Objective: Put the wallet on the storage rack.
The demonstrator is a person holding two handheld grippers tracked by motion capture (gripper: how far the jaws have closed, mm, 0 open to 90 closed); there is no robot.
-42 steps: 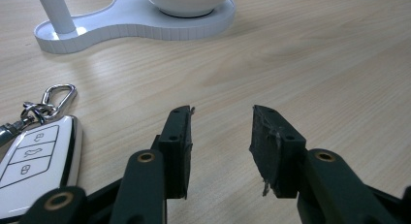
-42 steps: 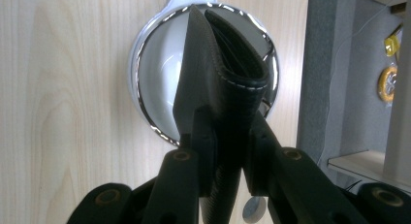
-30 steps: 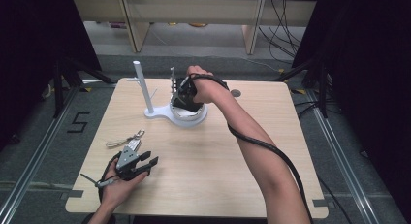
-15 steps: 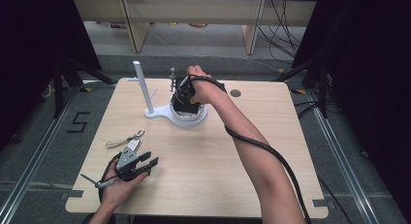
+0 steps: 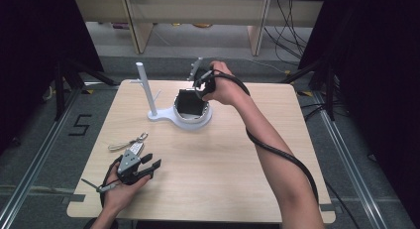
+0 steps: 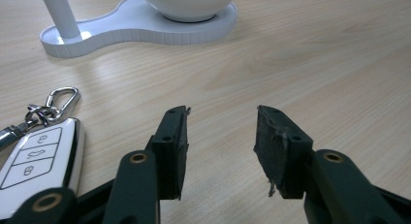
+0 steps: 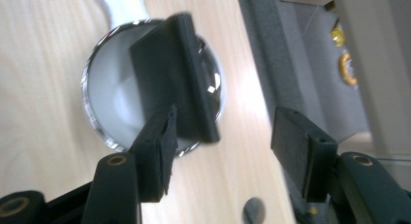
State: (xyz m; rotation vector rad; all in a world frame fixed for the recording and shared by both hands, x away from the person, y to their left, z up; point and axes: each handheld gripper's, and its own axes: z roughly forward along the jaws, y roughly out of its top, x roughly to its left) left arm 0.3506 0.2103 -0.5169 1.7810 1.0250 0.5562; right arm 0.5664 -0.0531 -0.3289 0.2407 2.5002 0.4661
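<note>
The right gripper (image 5: 198,83) hangs above the far edge of the white bowl (image 5: 192,119). Its jaws have just been opening and now stand wide apart with nothing pinched between them. In the right gripper view, a black flat case (image 7: 177,73) lies just beyond the left jaw, released, leaning tilted inside the bowl with one end rising above the rim. Whether that jaw's pad still brushes the case cannot be told. From above, the case (image 5: 189,104) takes up most of the bowl's hollow. The bowl sits on a white stand base (image 5: 166,116), and a white upright post (image 5: 145,87) rises from that base, off to the side of the right gripper.

Well apart, near the table's (image 5: 237,159) front edge, the left gripper (image 5: 148,164) rests low over the wood, its jaws spread and empty. A white car key fob (image 6: 34,161) with a metal ring and clip lies just beside its left jaw, on the table.
</note>
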